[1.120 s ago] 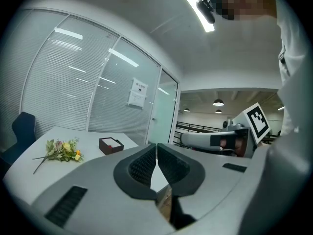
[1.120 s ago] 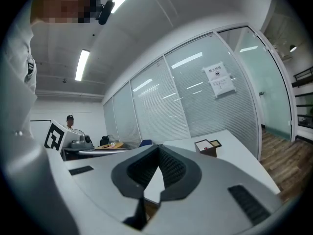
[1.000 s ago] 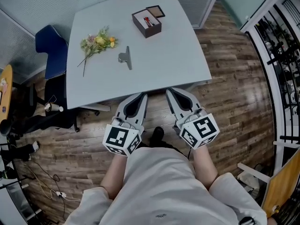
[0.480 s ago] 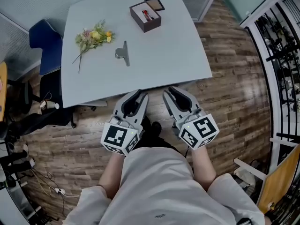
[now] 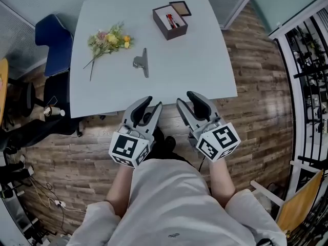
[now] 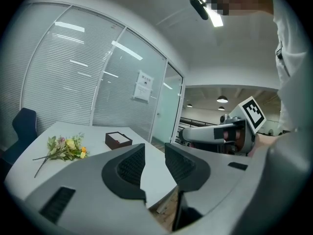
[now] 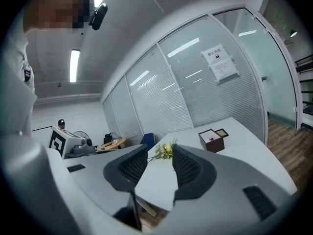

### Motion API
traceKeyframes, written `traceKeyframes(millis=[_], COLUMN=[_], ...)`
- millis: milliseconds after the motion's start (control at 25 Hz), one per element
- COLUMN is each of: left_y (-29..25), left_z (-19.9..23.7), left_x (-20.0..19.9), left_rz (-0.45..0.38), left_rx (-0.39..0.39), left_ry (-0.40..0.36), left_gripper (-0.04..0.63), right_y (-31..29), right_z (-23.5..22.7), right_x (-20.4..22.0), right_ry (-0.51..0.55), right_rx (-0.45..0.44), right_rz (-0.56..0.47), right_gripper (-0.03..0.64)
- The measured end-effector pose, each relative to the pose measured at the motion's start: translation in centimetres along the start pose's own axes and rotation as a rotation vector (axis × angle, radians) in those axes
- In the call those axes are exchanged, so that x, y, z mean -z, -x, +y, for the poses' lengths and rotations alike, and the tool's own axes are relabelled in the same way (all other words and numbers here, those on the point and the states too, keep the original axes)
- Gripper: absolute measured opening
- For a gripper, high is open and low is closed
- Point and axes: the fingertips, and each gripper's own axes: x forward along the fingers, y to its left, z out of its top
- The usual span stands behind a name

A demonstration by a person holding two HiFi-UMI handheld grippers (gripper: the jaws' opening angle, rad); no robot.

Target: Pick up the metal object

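The metal object (image 5: 142,62), a silvery clip with a long flat bar, lies on the white table (image 5: 205,70), left of centre. Both grippers hover side by side at the table's near edge, well short of the clip. The jaws of my left gripper (image 5: 152,104) are opening, with nothing between them, as the left gripper view (image 6: 154,148) confirms. My right gripper (image 5: 185,99) is likewise opening and empty, its jaws (image 7: 160,153) framing only the tabletop. Neither gripper view shows the clip; the jaws hide it.
A bunch of flowers (image 5: 107,40) lies at the table's left. A dark open box (image 5: 171,22) with its lid beside it stands at the back. A blue chair (image 5: 48,45) is left of the table. Glass partitions enclose the room; wood floor lies below.
Both grippers' jaws have gone from shut to spread apart. The grippers have crept slightly forward to the table's near edge.
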Motion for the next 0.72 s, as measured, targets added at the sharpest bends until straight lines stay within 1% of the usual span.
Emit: traceKeyframes(millis=[160,400,720], left_y=[-0.8,-1.9,-3.4], left_z=[2.0,5.4,9.0], left_x=[-0.5,-1.4,-2.3], left_rz=[-0.002,-0.012,-0.016], left_rx=[-0.016,-0.054,-0.085], left_ry=[0.012,0.03,0.048], left_gripper=[0.12,0.121,0.121], right_y=[-2.0,-4.9,-8.6], right_z=[-0.6,-2.1,-3.2], right_x=[-0.5,-1.5,-2.3], right_ry=[0.003,0.016,0.025], right_rx=[-0.016,-0.02,-0.025], right_rz=[0.01,0.035,0.065], right_gripper=[0.147,0.149,0.156])
